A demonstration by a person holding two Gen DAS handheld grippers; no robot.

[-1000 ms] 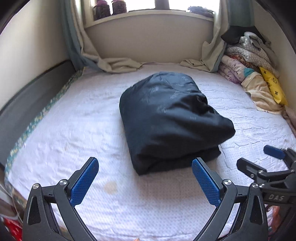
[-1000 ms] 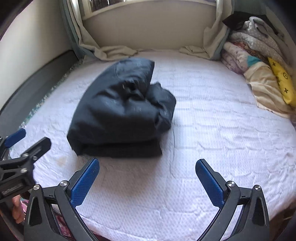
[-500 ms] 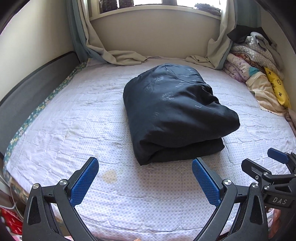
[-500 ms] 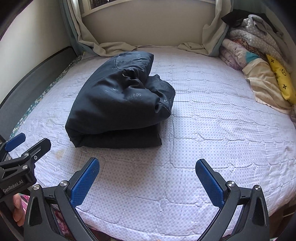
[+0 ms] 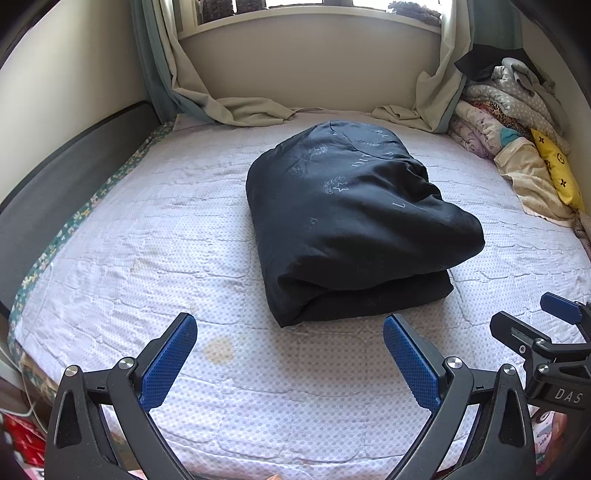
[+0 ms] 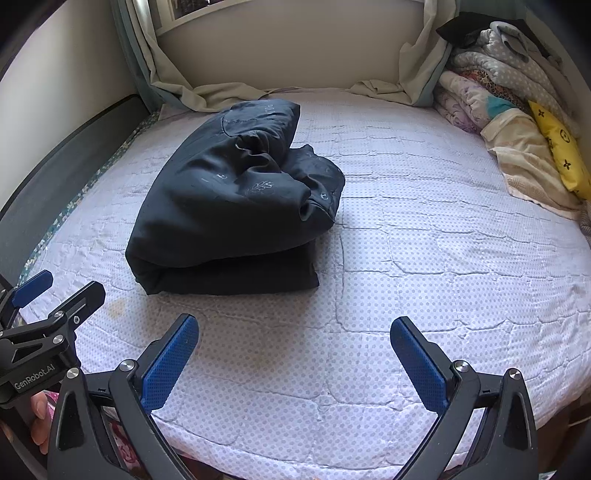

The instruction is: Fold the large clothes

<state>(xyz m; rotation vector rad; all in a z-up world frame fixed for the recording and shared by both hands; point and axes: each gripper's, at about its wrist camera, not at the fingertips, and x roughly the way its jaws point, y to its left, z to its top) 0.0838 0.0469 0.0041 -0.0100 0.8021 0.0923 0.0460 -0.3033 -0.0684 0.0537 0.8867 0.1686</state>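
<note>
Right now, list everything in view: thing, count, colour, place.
garment: one, black, folded in a bundle, middle of the bed
bed: one, pale lilac dotted quilted cover, fills most of both views
stain: one, yellowish, on the cover near the front edge
bed frame: one, dark grey, along the left side
curtains: two, beige and grey-green, ends lying on the far edge of the bed
sill: one, pale, above the far wall, dark items on it too small to tell
pile of bedding: one, mixed patterns, far right corner
pillow: one, yellow with dark marks, at the right edge
left gripper: black with blue pads, open, empty
right gripper: same, open, empty
</note>
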